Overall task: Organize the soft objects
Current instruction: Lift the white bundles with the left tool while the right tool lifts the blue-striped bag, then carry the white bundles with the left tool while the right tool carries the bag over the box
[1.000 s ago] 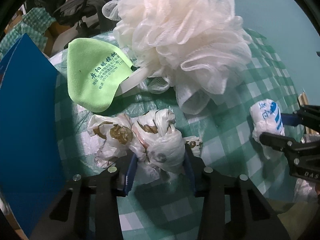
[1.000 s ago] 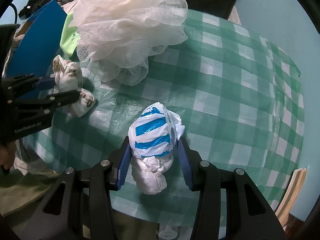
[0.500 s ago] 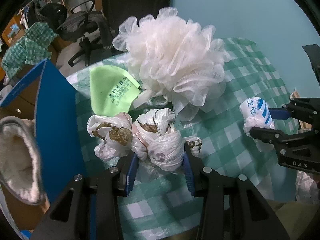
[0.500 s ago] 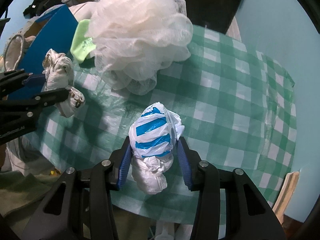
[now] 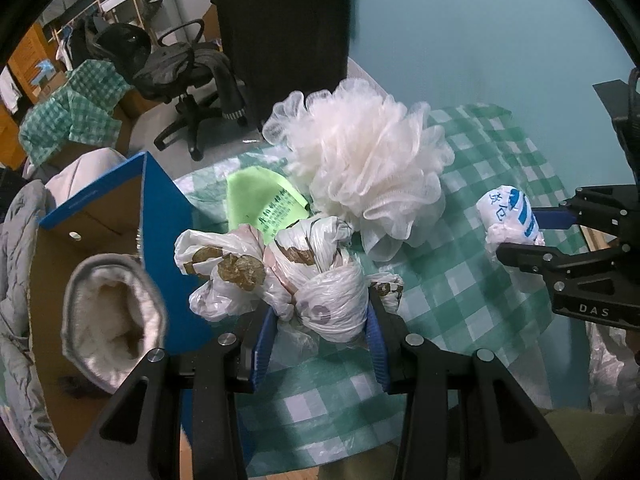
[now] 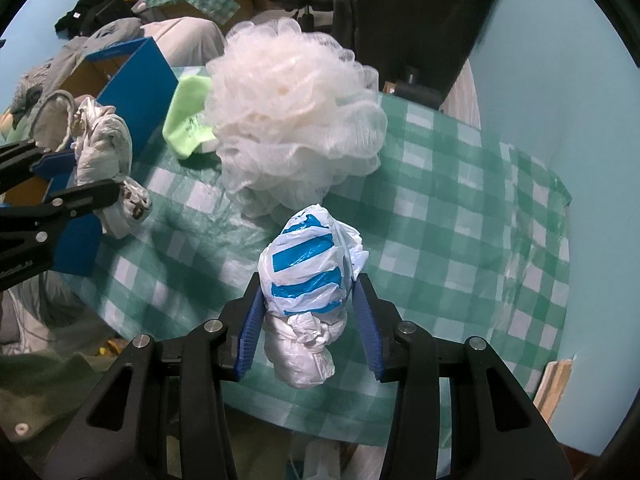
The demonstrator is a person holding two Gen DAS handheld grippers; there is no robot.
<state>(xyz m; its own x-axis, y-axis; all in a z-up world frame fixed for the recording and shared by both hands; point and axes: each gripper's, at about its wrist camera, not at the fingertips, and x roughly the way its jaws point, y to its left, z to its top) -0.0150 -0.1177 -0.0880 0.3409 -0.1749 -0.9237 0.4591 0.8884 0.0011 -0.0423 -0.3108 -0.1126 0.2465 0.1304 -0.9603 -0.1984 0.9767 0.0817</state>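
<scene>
Tools both clamped: left tool [image 5: 322, 334] w/ knotted bags [image 5: 280, 276], right tool [image 6: 308, 316] w/ blue-striped bag [image 6: 308, 268].

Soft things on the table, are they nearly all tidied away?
Not yet. A fluffy slipper already lies in the blue box. The left tool holds a knotted bag bundle; the right tool holds a blue-striped bag. The bath pouf and green cloth remain on the tablecloth.

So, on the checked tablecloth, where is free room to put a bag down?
The bare checked tablecloth to the right of the bath pouf, out to the table's far and right edges, is free. It is crowded on the left, where the green cloth lies between the pouf and the blue box.
</scene>
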